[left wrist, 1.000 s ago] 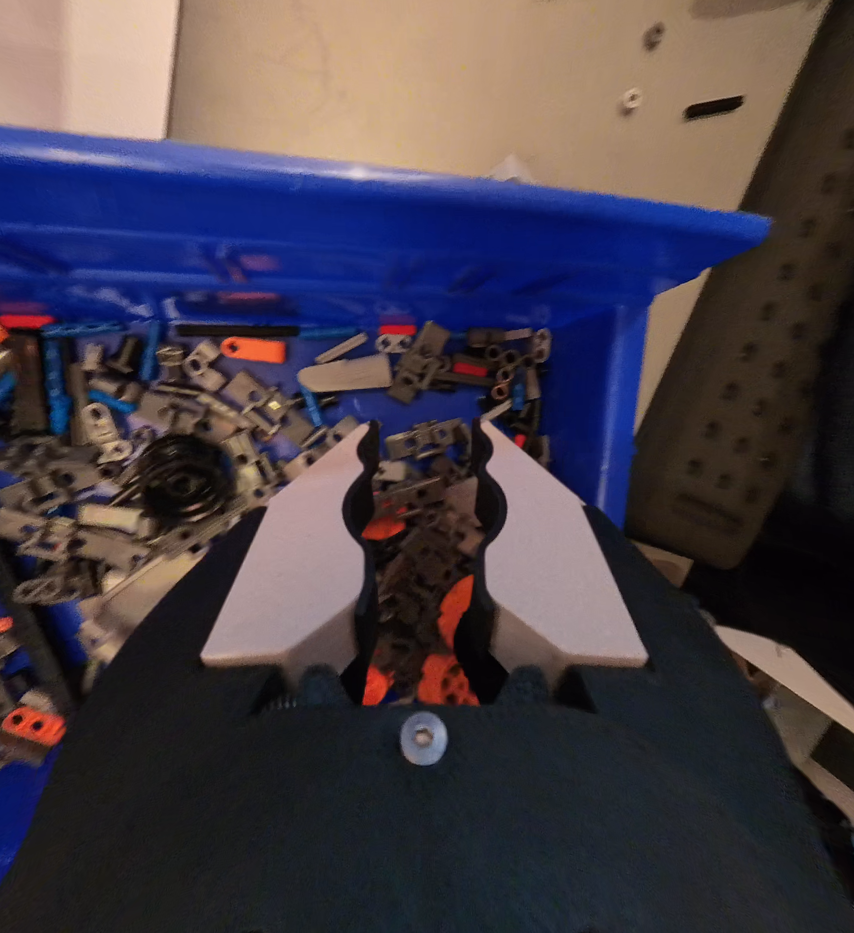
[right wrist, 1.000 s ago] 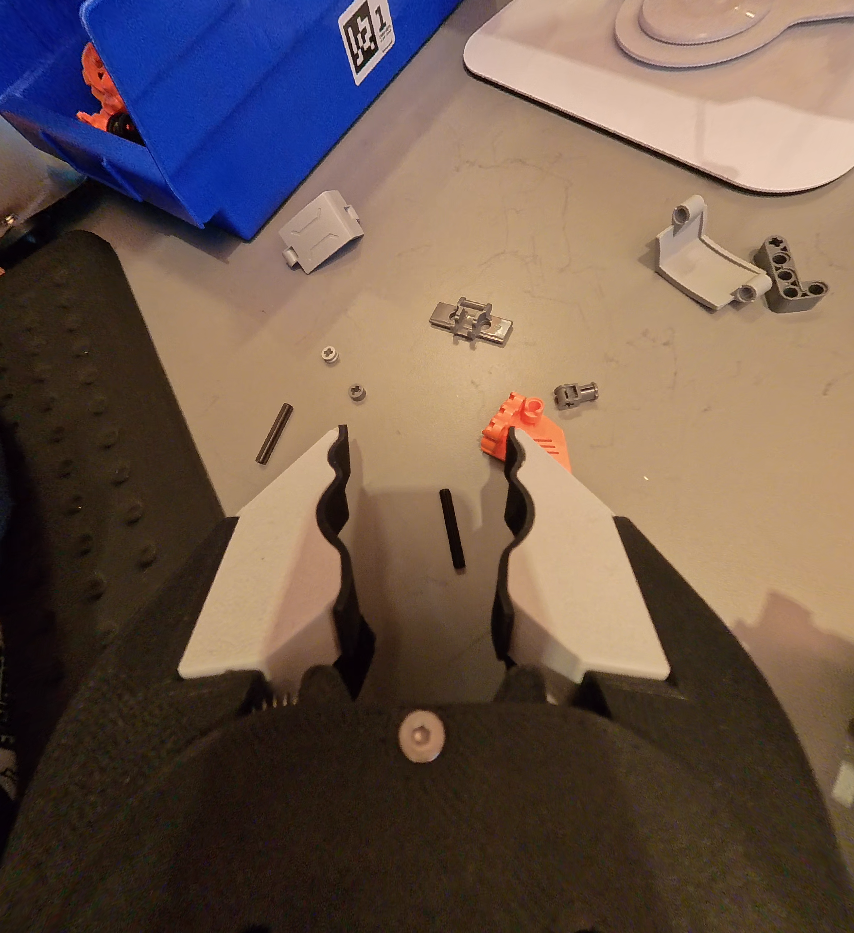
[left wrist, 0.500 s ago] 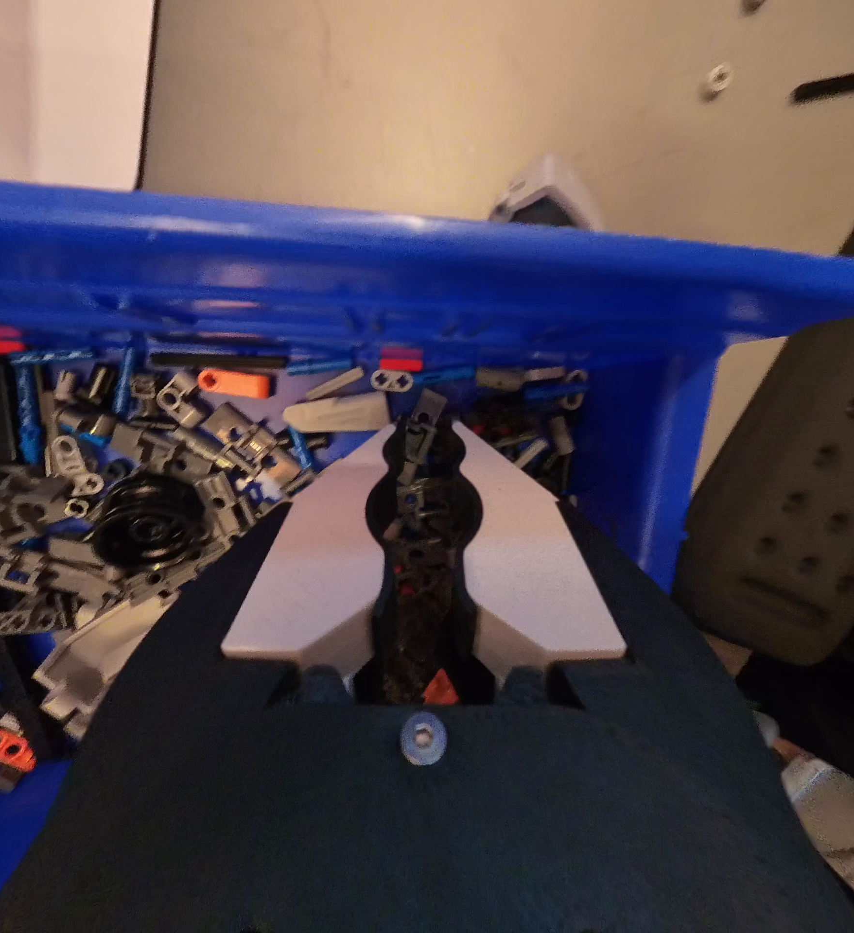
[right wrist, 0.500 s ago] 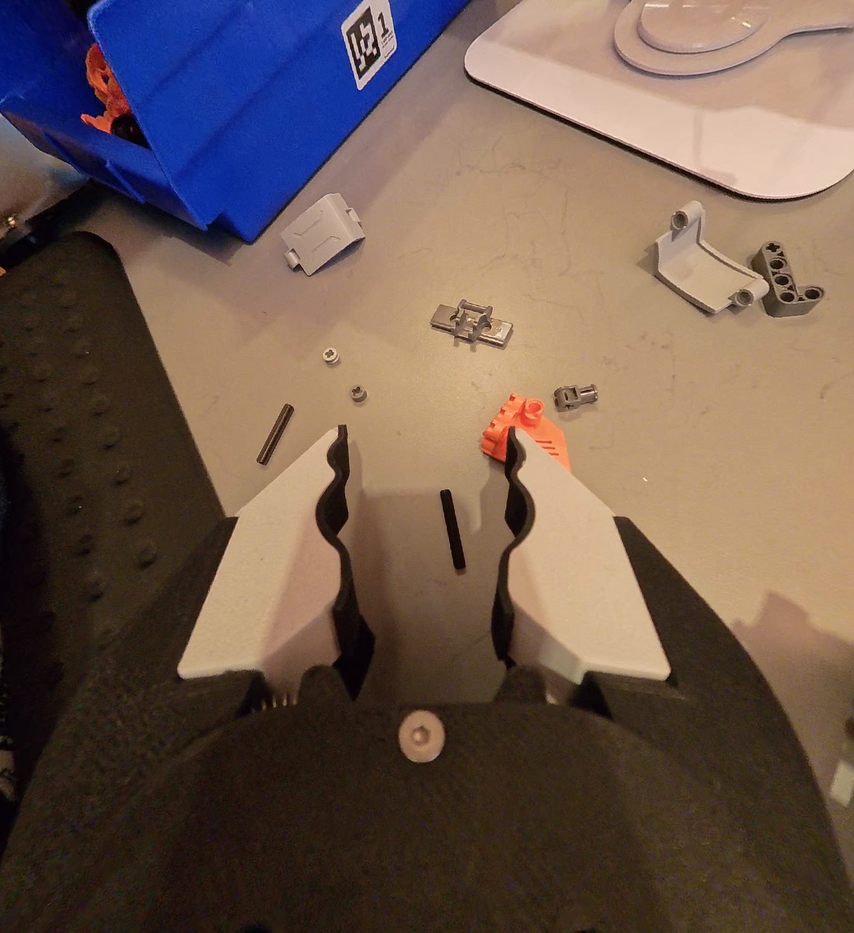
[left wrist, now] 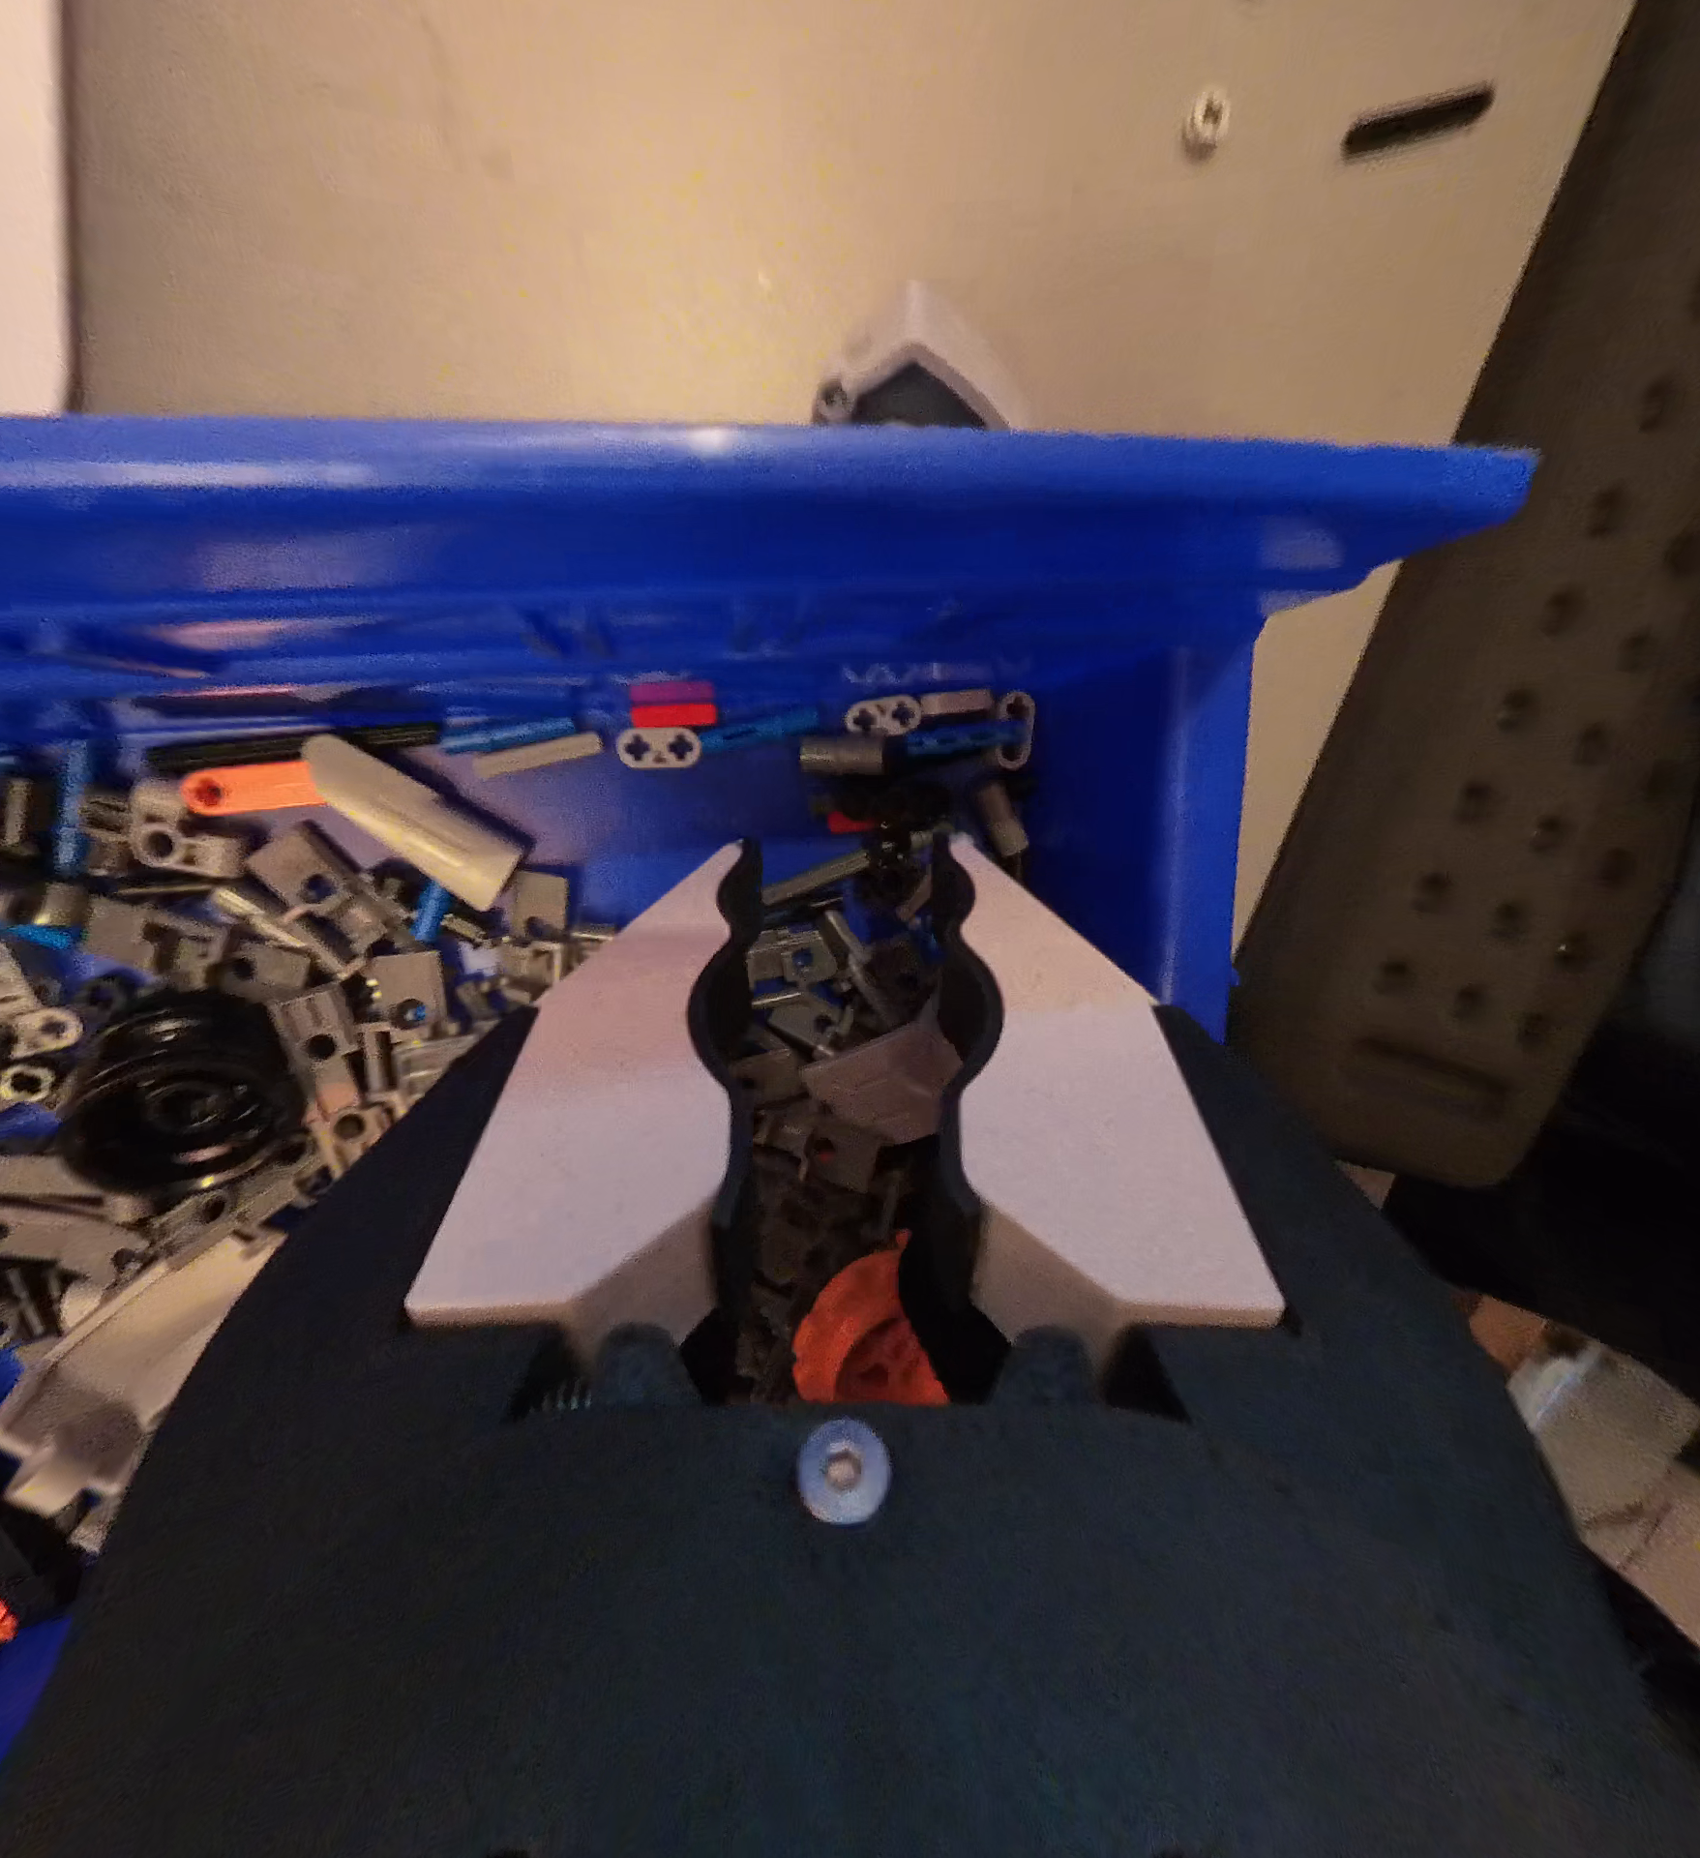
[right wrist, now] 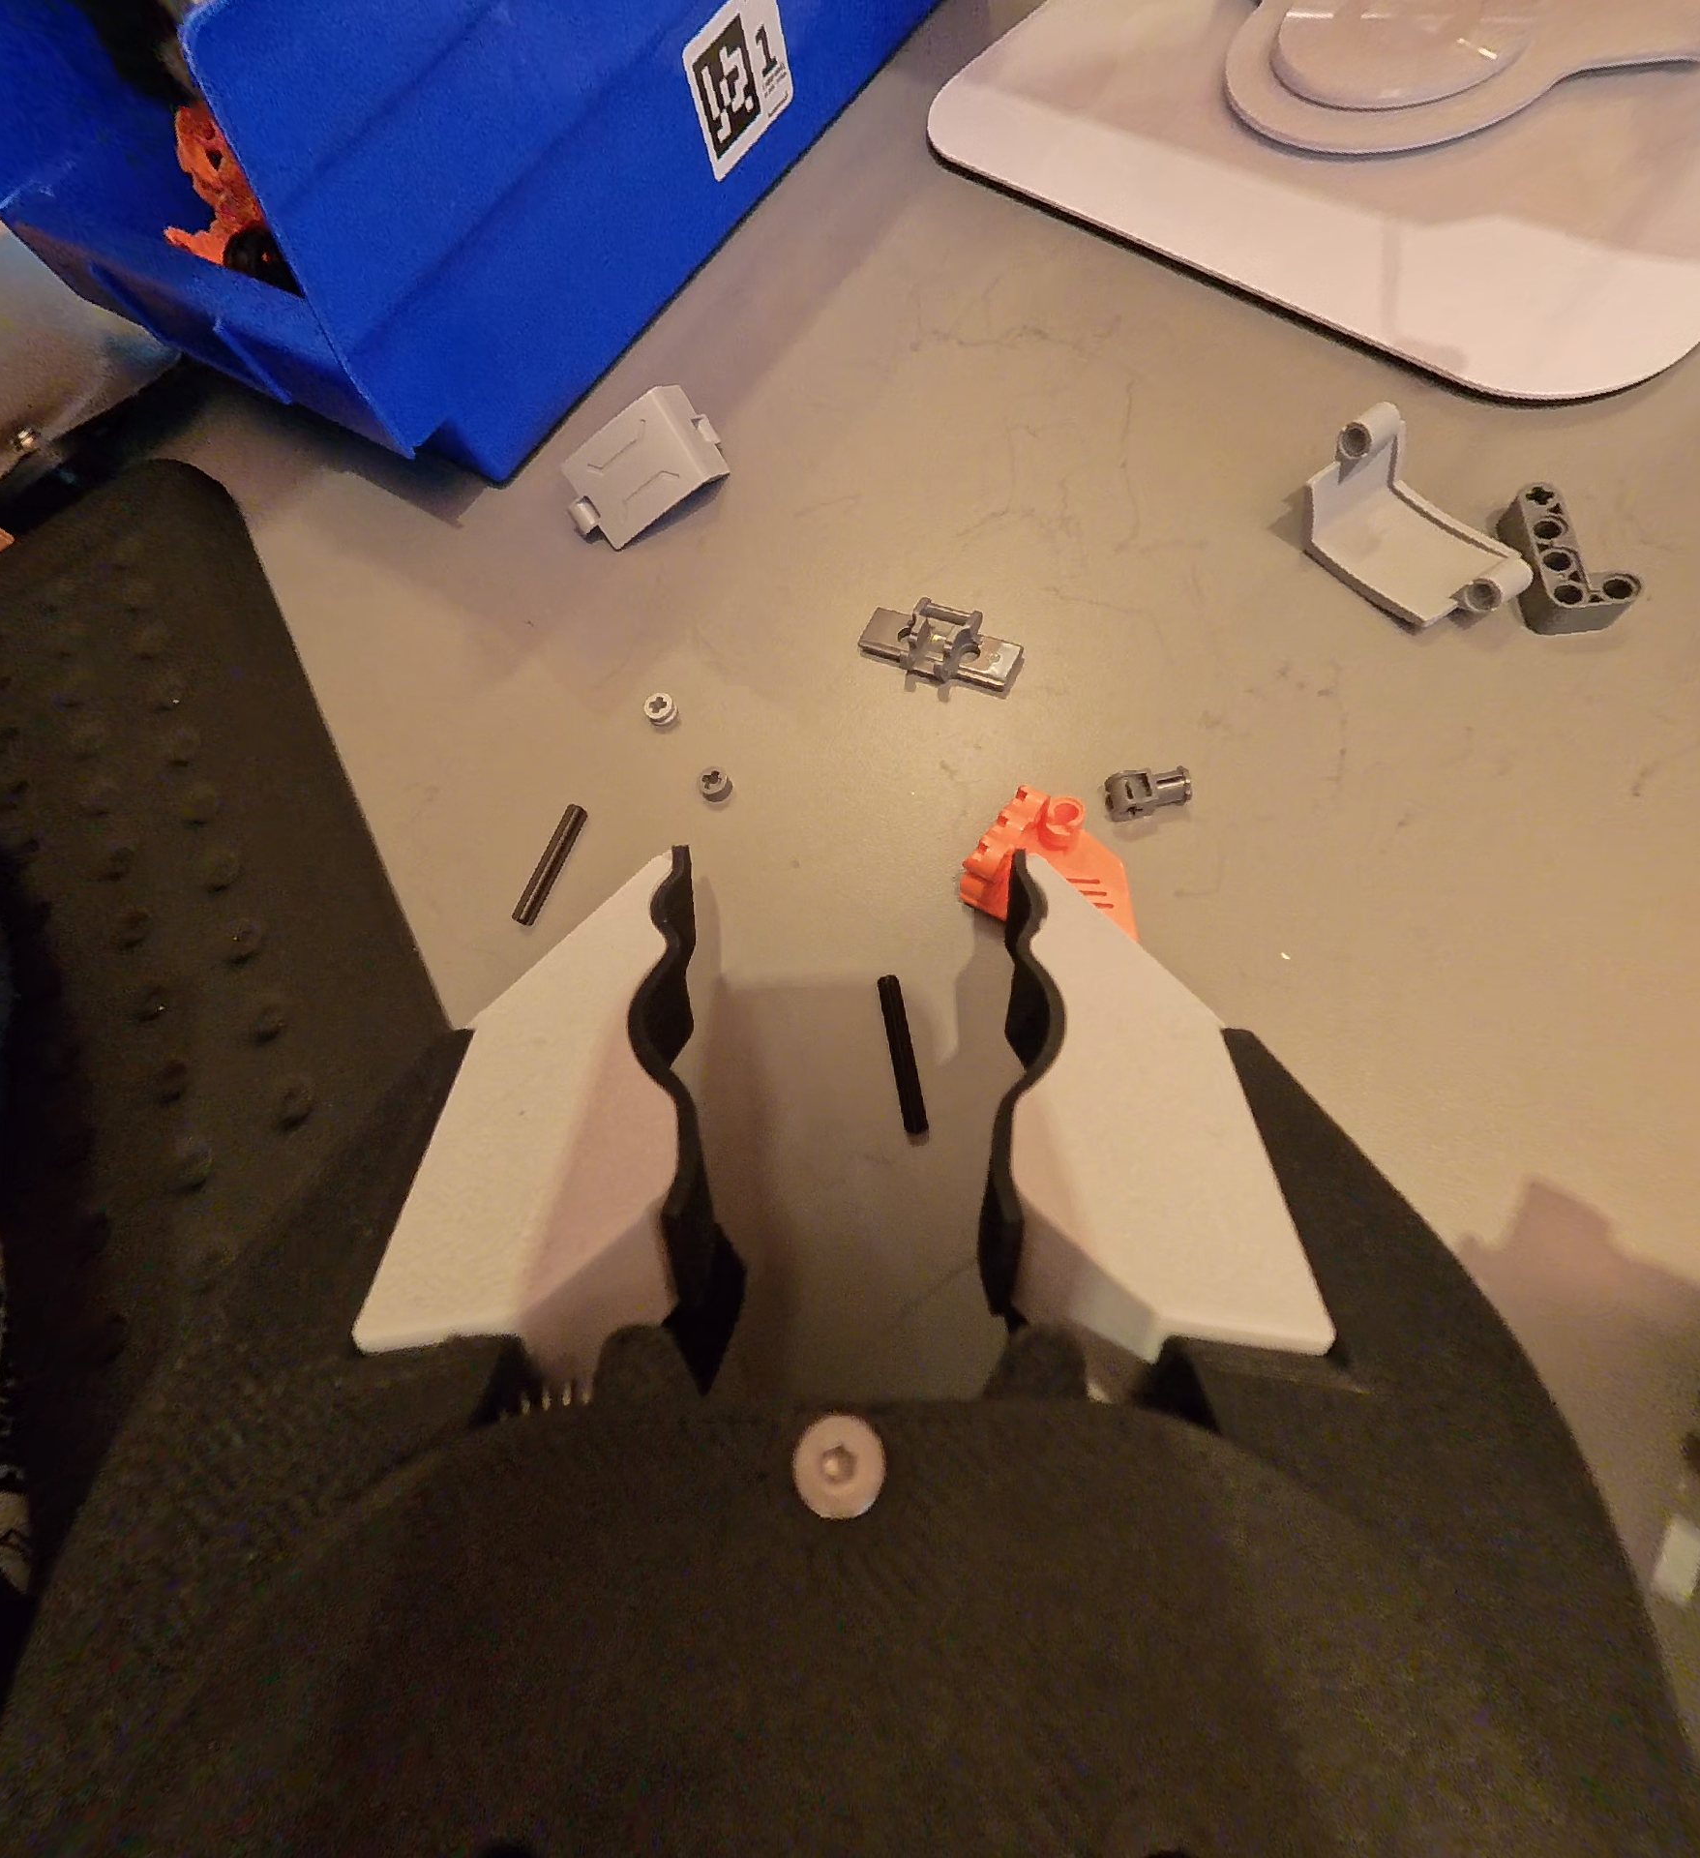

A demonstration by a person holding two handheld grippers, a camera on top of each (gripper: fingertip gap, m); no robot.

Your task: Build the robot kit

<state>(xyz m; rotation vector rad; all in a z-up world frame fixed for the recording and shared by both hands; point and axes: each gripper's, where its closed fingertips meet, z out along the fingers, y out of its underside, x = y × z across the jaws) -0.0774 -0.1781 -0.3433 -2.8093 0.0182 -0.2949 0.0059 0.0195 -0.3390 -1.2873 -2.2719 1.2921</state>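
My left gripper (left wrist: 840, 865) is down inside a blue bin (left wrist: 725, 503), over a heap of small grey, black, blue and orange building parts. Its jaws stand a narrow gap apart. A grey panel piece (left wrist: 876, 1081) and an orange wheel (left wrist: 856, 1337) show in the gap; I cannot tell whether the fingers touch them. A black tyre (left wrist: 182, 1096) lies to the left. My right gripper (right wrist: 848, 867) is open just above the grey table. A black axle (right wrist: 903, 1056) lies between its fingers, and an orange part (right wrist: 1047, 855) lies at its right fingertip.
In the right wrist view the blue bin (right wrist: 484, 201) stands far left. Loose parts lie on the table: a grey panel (right wrist: 644, 468), a track link (right wrist: 941, 648), a curved panel (right wrist: 1398, 543), a dark angled beam (right wrist: 1564, 573), a second axle (right wrist: 549, 863). A white mat (right wrist: 1429, 251) lies far right, a black dimpled pad (right wrist: 122, 804) left. Across from one pair of fingers to the other is roughly 20 cm.
The left gripper's jaws closed almost fully half a second ago and have since opened part way, and the gripper has shifted within the bin. The right gripper has stayed put.
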